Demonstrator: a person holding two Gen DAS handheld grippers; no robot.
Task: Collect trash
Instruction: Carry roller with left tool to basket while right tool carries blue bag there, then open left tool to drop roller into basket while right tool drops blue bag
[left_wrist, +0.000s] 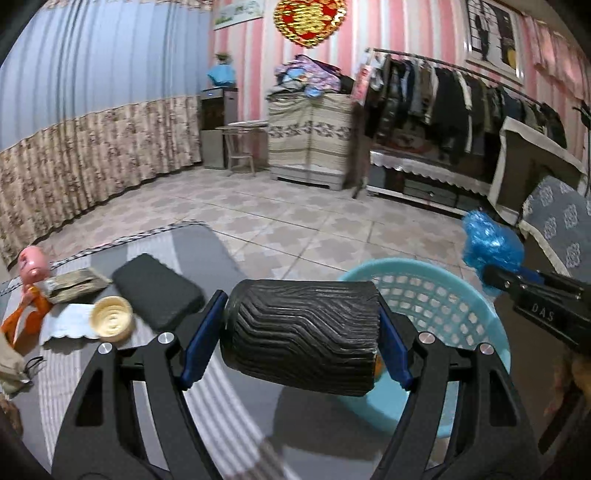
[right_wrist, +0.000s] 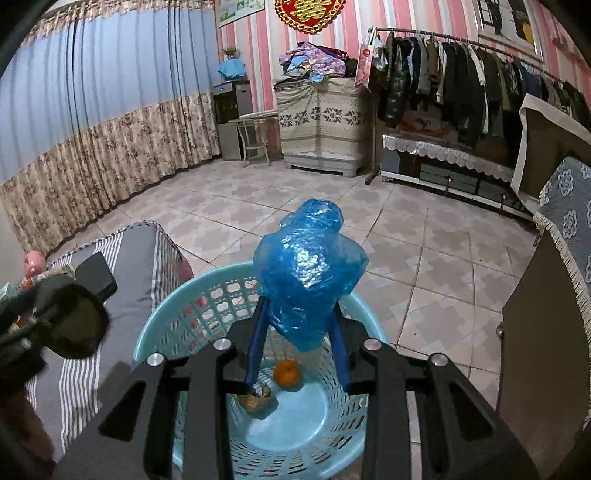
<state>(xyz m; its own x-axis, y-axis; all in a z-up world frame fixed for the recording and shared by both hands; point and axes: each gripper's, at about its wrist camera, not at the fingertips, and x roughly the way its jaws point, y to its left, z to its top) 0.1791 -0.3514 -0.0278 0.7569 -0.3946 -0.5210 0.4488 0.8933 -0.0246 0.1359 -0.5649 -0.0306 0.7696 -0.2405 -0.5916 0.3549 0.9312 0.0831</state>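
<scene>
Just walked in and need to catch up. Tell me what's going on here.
A person is clearing trash with a handheld tool in each hand. The left tool grips a black ribbed paper cup sideways beside the light blue basket. The right tool holds a crumpled blue plastic bag above the basket, not yet dropped. An orange and a small scrap already lie inside.

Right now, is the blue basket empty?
Not empty. The right wrist view shows an orange and a crumpled scrap on the basket's floor.
</scene>
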